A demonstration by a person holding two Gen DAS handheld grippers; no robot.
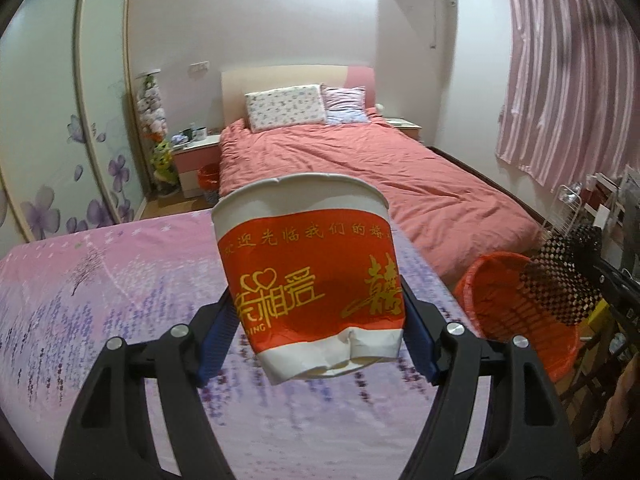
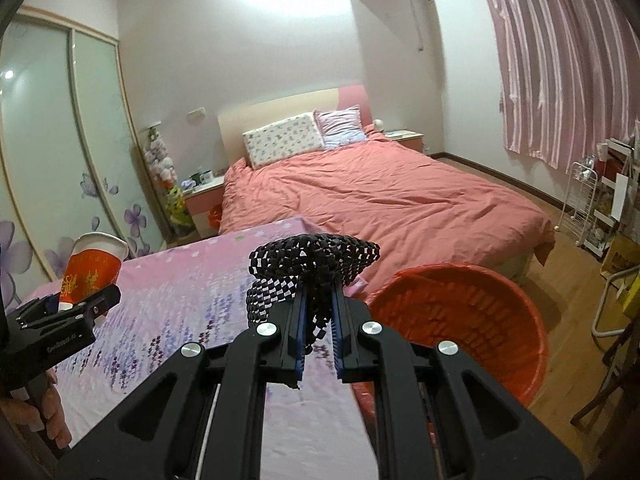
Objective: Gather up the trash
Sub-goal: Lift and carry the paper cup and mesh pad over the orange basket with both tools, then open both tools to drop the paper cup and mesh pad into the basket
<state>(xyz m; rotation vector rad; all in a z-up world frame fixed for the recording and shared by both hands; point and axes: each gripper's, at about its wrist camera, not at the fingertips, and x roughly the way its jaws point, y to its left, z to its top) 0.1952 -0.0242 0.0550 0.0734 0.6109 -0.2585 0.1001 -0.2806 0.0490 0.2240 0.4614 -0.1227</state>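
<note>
My left gripper (image 1: 320,320) is shut on a crushed red and white paper cup (image 1: 308,276) and holds it above the purple floral table (image 1: 100,292). The cup also shows in the right wrist view (image 2: 90,270), at the far left. My right gripper (image 2: 320,316) is shut on a black and white checkered net bag (image 2: 308,268) and holds it over the table's right edge, next to an orange trash basket (image 2: 460,312). In the left wrist view the net bag (image 1: 568,276) hangs right beside the basket (image 1: 508,308), at its rim.
A bed with a pink cover (image 2: 380,200) lies beyond the table. A wardrobe with glass doors (image 1: 60,120) stands at the left. Pink curtains (image 2: 560,60) and a white wire rack (image 2: 580,204) are at the right. A second small orange bin (image 1: 208,180) sits by the nightstand.
</note>
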